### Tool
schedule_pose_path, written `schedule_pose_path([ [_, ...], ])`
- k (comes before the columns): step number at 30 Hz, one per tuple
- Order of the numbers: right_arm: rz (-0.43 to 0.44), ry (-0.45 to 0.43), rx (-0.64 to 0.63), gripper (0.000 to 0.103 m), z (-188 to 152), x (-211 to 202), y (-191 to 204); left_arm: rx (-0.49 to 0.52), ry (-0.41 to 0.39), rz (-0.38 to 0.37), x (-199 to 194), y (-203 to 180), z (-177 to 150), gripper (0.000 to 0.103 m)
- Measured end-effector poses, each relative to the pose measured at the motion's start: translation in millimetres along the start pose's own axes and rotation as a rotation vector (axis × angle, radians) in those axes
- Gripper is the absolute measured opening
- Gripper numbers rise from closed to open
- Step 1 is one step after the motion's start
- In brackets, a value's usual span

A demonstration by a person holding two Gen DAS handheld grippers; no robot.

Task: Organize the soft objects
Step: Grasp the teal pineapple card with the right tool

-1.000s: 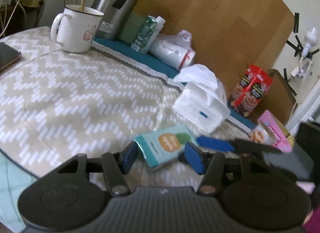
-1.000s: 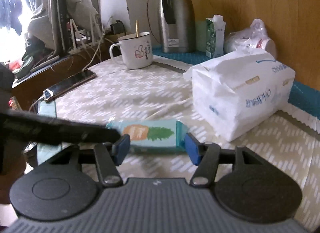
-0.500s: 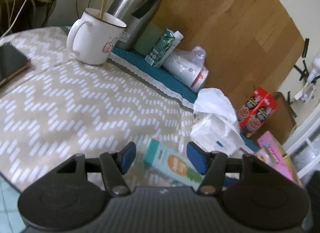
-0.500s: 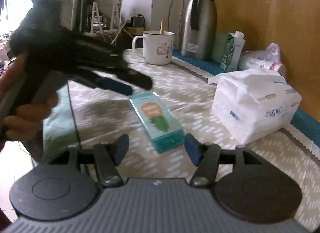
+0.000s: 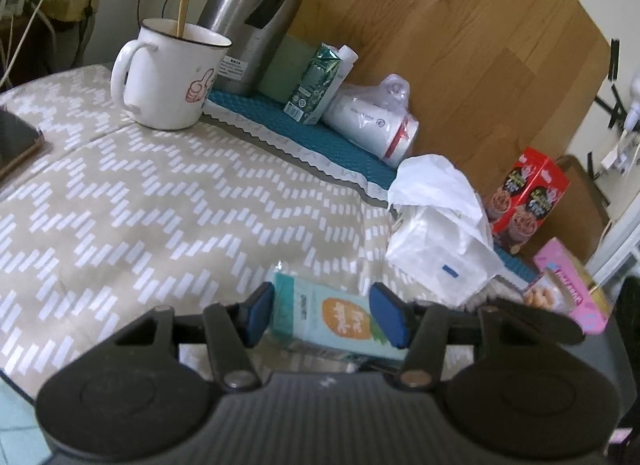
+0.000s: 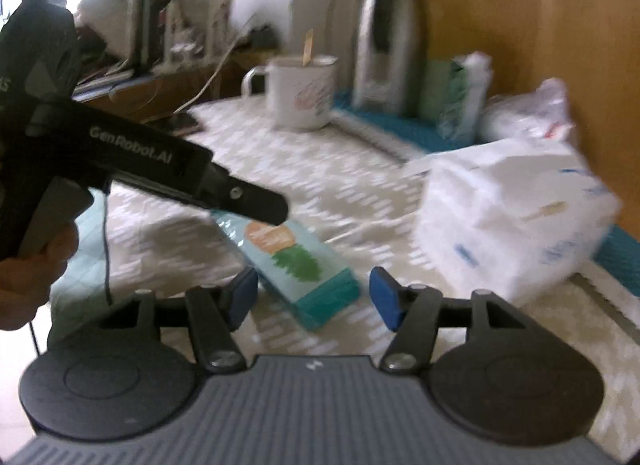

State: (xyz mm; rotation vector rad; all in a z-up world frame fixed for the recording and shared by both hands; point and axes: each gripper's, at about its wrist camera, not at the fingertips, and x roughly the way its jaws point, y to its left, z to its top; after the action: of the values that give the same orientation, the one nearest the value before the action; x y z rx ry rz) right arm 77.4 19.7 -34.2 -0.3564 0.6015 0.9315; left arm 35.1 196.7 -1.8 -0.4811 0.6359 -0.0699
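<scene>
Both pairs of jaws stand apart around the same thing. Left gripper [image 5: 322, 315]: its blue pads flank one end of the teal tissue pack [image 5: 320, 315], and they have just been closing in on it; the left pad sits right at the pack's edge, while a sliver of gap shows at the right pad, so no firm pinch yet. Right gripper [image 6: 314, 299]: its jaws have just been opening, and the pack's dark-teal end [image 6: 304, 265] lies between the pads with clear space on both sides.

That pack lies flat on the chevron-patterned cloth [image 5: 140, 201], its long axis running between the two grippers. It looks light and squashy, wrapped in smooth printed film, so it will likely dent under the pads and could slide if squeezed on the glossy faces alone. Taking it across the narrow width, near an end as the left pads are set, seems the safest hold; a grip at mid-length would fold it.

Just beside the pack, toward the wooden panel, sits a larger white tissue bundle [image 5: 440, 241] in loose plastic, also soft and probably next to sort; its slack wrapper could snag a finger. Beyond it stand a red snack box [image 5: 524, 201] and a pink box [image 5: 568, 285]. Farther back, along the blue mat, lie a bagged white roll [image 5: 372, 121], a green carton [image 5: 316, 85], a steel thermos [image 5: 248, 13] and a white mug [image 5: 172, 73] with a stick in it. The mug is well apart from the working spot.
</scene>
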Motion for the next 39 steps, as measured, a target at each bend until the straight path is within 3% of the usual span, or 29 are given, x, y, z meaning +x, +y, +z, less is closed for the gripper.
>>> schedule_pose_path([
  [3,0.027,0.021,-0.006,0.062,7.5,6.3,0.6,0.028,0.002,0.039,1.3,-8.3,-1.8,0.05],
  [6,0.007,0.032,-0.026,0.061,-1.4,-9.4,3.9,0.044,0.036,0.007,1.9,-25.1,-10.8,0.05],
  [9,-0.038,0.027,-0.003,0.06,-24.6,-40.0,-5.9,0.139,0.068,-0.023,11.7,-64.0,-27.6,0.051],
  [14,-0.186,0.017,0.056,0.06,-64.8,-96.2,-39.6,0.306,0.139,-0.098,53.1,-143.7,-46.8,0.052],
  [20,-0.365,-0.031,0.261,0.061,-115.7,-157.5,-96.6,0.454,0.198,-0.195,111.5,-244.3,-69.7,0.053],
  [23,-0.469,-0.041,0.317,0.061,-138.5,-186.8,-113.4,0.512,0.228,-0.25,129.7,-288.6,-86.6,0.055],
  [27,-0.531,-0.054,0.383,0.061,-164.9,-219.4,-124.7,0.577,0.242,-0.282,131.7,-329.4,-112.3,0.055],
  [32,-0.537,-0.077,0.423,0.062,-182.1,-241.2,-128.5,0.624,0.205,-0.266,125.0,-348.8,-131.5,0.06],
  [39,-0.552,-0.063,0.395,0.064,-179.2,-235.1,-127.3,0.633,0.197,-0.26,124.8,-350.1,-131.8,0.062],
])
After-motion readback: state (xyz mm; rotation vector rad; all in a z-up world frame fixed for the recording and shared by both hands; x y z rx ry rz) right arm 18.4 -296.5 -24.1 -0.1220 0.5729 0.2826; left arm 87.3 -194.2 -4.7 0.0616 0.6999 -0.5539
